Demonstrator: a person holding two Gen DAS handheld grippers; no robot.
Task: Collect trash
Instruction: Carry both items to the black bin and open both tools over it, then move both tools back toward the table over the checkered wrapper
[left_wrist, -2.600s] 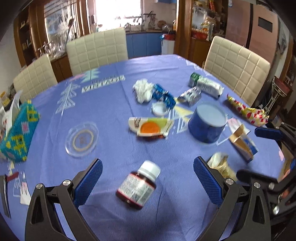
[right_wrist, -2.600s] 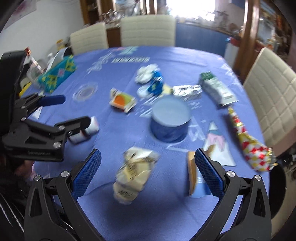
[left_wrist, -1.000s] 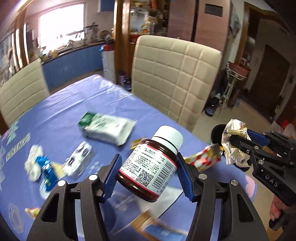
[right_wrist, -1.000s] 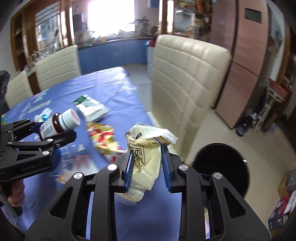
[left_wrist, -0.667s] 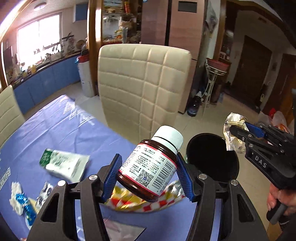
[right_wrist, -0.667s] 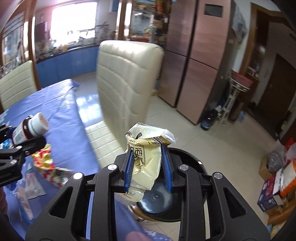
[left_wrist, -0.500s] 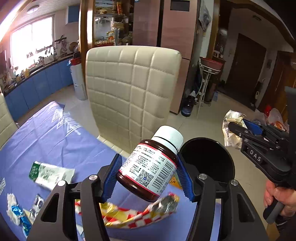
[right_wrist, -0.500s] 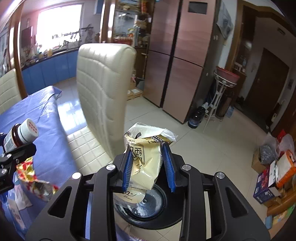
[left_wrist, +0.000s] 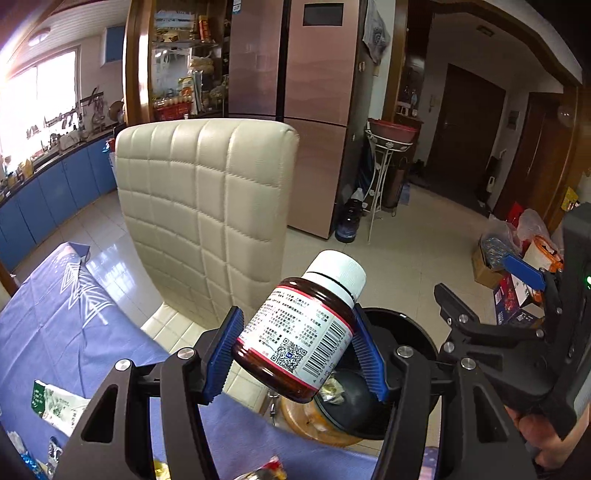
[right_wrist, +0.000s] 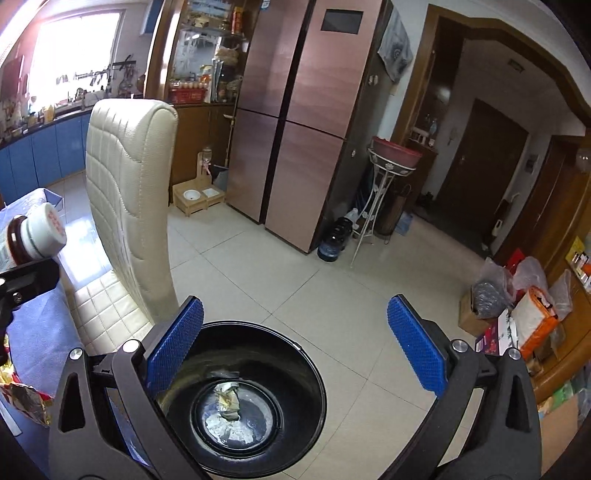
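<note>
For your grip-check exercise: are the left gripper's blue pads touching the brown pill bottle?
Touching. The left wrist view shows the left gripper with both pads pressed against the sides of the pill bottle, which hangs tilted between them above the black bin.

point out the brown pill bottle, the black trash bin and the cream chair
brown glass pill bottle with white cap (left_wrist: 295, 343): left wrist view, on its white label.
round black trash bin (right_wrist: 314, 384): right wrist view, on its inner right wall.
cream quilted leather chair (left_wrist: 207, 192): left wrist view, middle of the backrest.
</note>
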